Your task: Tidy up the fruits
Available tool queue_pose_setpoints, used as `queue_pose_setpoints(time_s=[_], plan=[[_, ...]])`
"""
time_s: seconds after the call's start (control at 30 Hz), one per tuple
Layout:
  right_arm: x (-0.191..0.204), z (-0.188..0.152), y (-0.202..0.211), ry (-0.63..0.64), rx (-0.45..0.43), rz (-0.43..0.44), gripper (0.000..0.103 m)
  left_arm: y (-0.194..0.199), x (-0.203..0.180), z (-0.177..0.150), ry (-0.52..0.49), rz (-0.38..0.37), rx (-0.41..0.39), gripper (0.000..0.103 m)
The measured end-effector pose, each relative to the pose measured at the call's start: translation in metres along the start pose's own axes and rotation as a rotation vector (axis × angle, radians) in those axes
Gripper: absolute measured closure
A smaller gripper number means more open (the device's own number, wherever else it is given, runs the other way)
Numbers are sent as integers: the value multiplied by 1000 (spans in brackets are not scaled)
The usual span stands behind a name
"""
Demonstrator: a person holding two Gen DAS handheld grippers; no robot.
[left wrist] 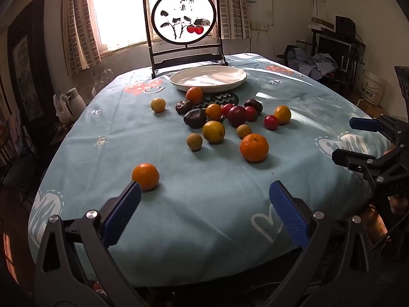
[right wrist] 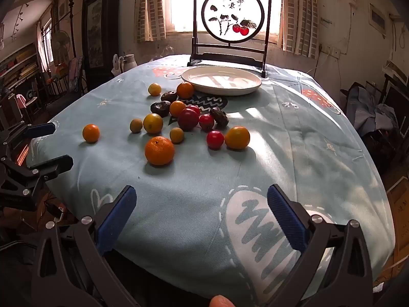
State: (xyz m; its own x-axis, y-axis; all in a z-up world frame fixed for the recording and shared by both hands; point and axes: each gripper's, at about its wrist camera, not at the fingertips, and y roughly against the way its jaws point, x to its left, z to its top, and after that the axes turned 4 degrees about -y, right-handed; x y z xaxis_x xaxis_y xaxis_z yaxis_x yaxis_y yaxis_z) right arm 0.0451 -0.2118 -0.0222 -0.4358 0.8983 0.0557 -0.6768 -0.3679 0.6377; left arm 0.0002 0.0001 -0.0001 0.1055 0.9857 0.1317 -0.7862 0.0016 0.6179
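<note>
**Inventory: items counted on the table**

- Orange citrus fruits (left wrist: 254,147): six counted.
- Small yellow-green fruits (left wrist: 213,131): four counted.
- Red fruits (left wrist: 271,122): four counted, one darker and larger.
- Dark wrinkled fruits (left wrist: 195,118): three counted.
- White plate (left wrist: 208,78): one.
- Framed painted screen (left wrist: 183,16): one.

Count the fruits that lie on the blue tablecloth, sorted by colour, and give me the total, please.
orange fruits: 5
red fruits: 4
dark brown wrinkled fruits: 3
yellow fruits: 2
small tan fruits: 2
Total: 16
</note>
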Motion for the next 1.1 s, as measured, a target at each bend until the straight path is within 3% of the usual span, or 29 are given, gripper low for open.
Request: queue_pose_setpoints(time_s=[1.1], plan=[[0, 0, -1, 0, 1, 3, 1, -5, -1, -7, 0, -1, 12, 2]])
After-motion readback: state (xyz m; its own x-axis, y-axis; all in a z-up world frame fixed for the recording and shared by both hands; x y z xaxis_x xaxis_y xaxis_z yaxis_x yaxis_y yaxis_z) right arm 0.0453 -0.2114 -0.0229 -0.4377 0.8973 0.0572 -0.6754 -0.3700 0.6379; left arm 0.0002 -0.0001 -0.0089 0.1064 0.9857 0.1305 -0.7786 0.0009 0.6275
